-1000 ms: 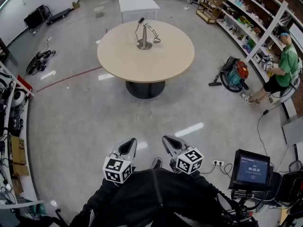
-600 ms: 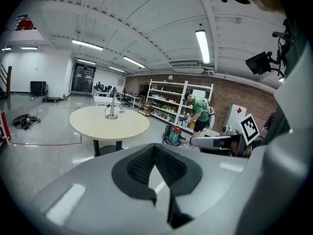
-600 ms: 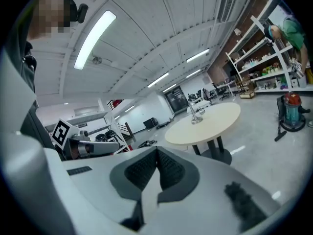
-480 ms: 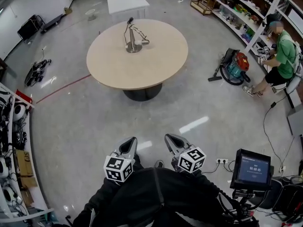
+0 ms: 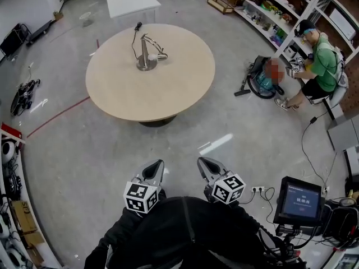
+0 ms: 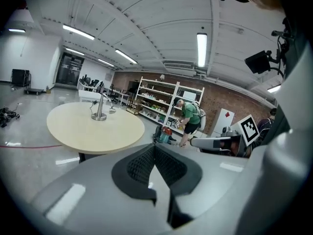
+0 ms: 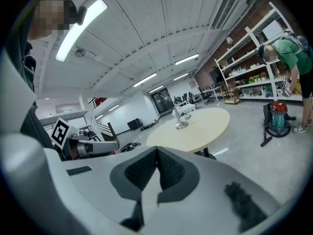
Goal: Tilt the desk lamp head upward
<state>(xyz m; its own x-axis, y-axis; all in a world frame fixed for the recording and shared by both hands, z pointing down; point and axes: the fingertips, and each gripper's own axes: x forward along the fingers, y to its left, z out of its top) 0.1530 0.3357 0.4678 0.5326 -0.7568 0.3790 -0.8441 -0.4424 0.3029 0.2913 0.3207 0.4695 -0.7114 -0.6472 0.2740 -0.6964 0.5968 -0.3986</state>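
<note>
The desk lamp [image 5: 147, 58] is a silver one with a round base and a bent arm, standing on the far left part of the round beige table [image 5: 168, 88]. Its head hangs low to the right of the post. The lamp [image 6: 100, 109] and table are small and distant in the left gripper view, and the lamp [image 7: 180, 116] is just as far off in the right gripper view. My left gripper [image 5: 157, 164] and right gripper [image 5: 201, 162] are held close to my body, well short of the table. Both are shut with nothing between the jaws.
A person in a green shirt [image 5: 321, 60] bends at the shelves on the right, beside a vacuum cleaner [image 5: 257, 78] on the floor. A white square table [image 5: 132, 4] stands behind the round one. A monitor [image 5: 300, 200] and a power strip [image 5: 258, 190] are at my right.
The round table and lamp have slid left and slightly lower in the head view as I walk across the floor. Both grippers stay shut in front of my body.
</note>
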